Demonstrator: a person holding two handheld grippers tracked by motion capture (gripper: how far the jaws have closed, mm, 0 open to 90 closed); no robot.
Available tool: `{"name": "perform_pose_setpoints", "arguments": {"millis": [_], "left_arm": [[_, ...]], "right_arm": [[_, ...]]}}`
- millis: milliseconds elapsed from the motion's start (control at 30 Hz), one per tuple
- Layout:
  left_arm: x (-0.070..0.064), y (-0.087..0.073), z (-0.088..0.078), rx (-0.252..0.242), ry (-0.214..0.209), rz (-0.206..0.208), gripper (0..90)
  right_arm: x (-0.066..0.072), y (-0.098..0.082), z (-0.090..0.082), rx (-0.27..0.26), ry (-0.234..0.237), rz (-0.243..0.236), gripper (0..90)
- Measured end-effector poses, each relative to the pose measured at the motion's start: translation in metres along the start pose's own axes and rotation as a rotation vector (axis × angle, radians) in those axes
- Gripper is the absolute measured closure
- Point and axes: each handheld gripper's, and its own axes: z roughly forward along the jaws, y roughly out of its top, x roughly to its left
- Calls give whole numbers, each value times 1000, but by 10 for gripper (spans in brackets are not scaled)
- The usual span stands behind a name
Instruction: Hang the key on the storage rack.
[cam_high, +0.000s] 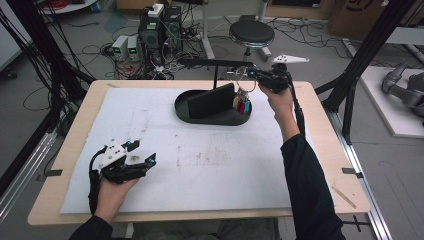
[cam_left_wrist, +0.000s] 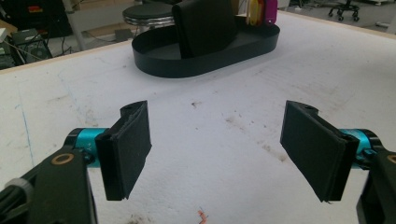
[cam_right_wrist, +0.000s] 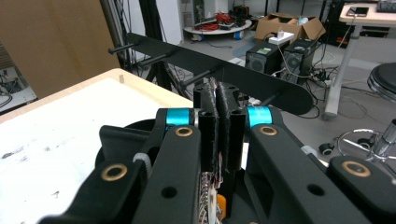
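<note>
While the left gripper (cam_high: 142, 152) was kept low over the white table cover (cam_high: 200, 165) with its jaws wide apart and nothing between them, the right gripper (cam_high: 255, 75) was held up beside the black rack with pegs (cam_right_wrist: 219, 70). Its jaws were pressed together on a metal key ring (cam_high: 240, 75), and colourful key tags (cam_high: 243, 105) hung below the jaws, over the black oval tray (cam_high: 190, 114).
</note>
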Motion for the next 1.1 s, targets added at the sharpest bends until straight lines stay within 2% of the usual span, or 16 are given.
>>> {"name": "perform_pose_setpoints", "arguments": {"millis": [467, 567, 833, 1100], "left_arm": [[0, -3, -5, 3, 13, -3, 244], [0, -3, -5, 4, 12, -1, 244], [0, -4, -7, 4, 13, 0, 244], [0, -4, -7, 2, 15, 0, 244]], "right_arm": [[-11, -10, 10, 41, -81, 60, 881], [-12, -11, 10, 35, -88, 73, 881], [-13, -13, 13, 39, -100, 78, 874], [-12, -13, 14, 61, -131, 69, 873]]}}
